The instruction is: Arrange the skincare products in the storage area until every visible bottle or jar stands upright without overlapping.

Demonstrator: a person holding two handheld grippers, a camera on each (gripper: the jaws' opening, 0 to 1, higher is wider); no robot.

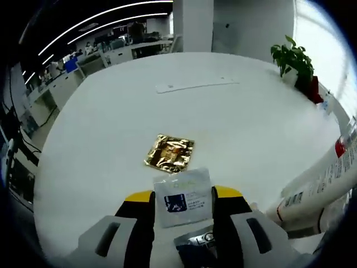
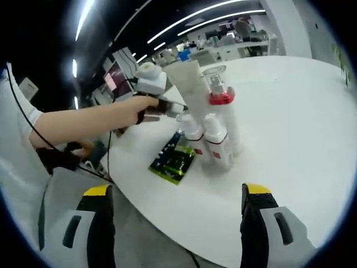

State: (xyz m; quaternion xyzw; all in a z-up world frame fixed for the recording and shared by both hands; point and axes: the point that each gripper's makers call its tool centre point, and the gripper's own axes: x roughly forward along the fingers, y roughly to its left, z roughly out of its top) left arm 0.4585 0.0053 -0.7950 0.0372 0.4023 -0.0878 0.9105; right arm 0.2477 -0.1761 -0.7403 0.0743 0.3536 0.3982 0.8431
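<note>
Two sachets mattered: the left tongs pinched a white sachet, its long axis running out along the jaws toward the gold sachet lying mid-tabletop. The right tongs stood spread, nearer the bottles upright by the tabletop's edge.
</note>
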